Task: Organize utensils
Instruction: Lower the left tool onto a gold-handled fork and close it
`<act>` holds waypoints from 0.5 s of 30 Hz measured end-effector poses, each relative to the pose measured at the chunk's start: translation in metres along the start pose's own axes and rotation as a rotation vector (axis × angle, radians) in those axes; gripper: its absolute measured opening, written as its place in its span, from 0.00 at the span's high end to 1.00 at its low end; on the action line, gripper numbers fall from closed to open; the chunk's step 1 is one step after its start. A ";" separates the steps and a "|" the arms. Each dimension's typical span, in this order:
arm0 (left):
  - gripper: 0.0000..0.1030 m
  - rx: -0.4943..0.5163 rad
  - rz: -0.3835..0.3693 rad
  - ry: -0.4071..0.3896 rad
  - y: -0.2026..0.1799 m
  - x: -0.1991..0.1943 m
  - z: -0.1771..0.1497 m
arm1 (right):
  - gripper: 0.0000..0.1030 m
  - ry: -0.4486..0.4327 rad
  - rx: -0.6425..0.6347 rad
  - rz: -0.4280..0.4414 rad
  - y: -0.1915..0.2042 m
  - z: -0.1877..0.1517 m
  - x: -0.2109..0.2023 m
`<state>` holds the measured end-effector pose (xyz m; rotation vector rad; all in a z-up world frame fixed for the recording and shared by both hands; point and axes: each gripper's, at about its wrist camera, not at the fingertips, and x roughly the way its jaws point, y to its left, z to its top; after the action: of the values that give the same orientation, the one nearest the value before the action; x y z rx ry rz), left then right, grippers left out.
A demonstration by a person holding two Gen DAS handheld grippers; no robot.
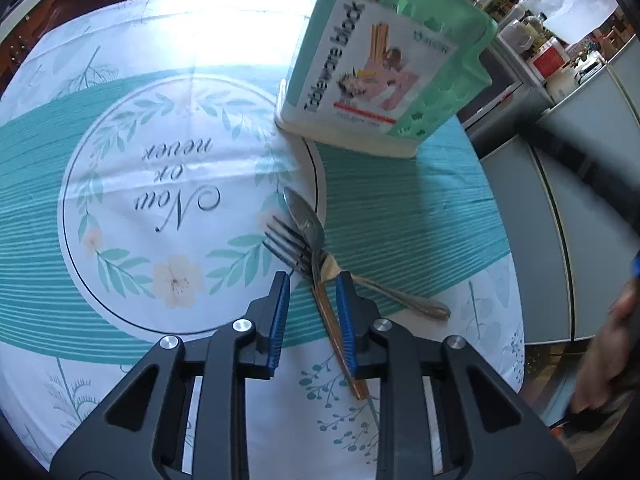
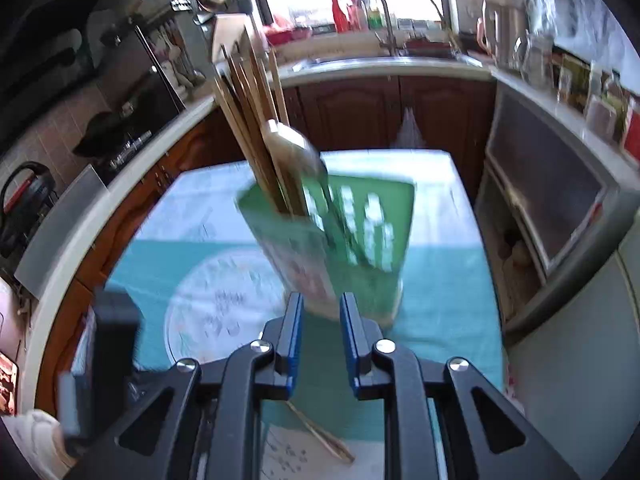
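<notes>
A fork (image 1: 289, 245) and a spoon (image 1: 306, 216) lie crossed on the patterned tablecloth (image 1: 120, 160) covering the surface, with a long wood-coloured utensil (image 1: 338, 340), perhaps a chopstick or a handle, running beneath them toward the camera; just beyond them stands the green tableware block (image 1: 384, 68), the holder that, as the right wrist view shows, already carries a bundle of chopsticks (image 2: 252, 120) and a pale flat utensil (image 2: 292, 152); the left tool (image 1: 313, 308) hangs over the crossing point, its jaws partly apart with the wood-coloured piece lying between the blue pads (image 1: 280, 320), though none of the pads seems to press on anything; the right tool (image 2: 320, 340) points at the base of the block, jaws narrowly apart and empty; the step in hand looks like picking one piece from the pile, so it pays to settle on a single handle, come down with the pads either side of it away from the overlap, and close firmly before lifting, lest the fork or spoon drag along; the right tool could steady the block.
</notes>
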<state>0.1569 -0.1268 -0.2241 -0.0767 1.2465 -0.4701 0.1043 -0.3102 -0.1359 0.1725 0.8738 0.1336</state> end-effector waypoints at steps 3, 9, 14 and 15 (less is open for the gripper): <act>0.80 0.000 -0.017 -0.029 0.000 -0.008 0.006 | 0.82 0.039 0.040 0.018 -0.008 -0.017 0.011; 0.80 0.004 -0.002 -0.052 -0.002 -0.011 0.027 | 0.82 0.112 0.080 0.054 -0.013 -0.044 0.030; 0.80 0.000 0.005 -0.031 0.000 -0.004 0.045 | 0.82 0.143 0.072 0.075 -0.008 -0.054 0.040; 0.80 -0.003 0.005 -0.024 0.001 -0.001 0.048 | 0.82 0.148 0.070 0.078 -0.007 -0.055 0.041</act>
<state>0.2012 -0.1344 -0.2076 -0.0823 1.2235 -0.4619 0.0885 -0.3042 -0.2031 0.2650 1.0201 0.1902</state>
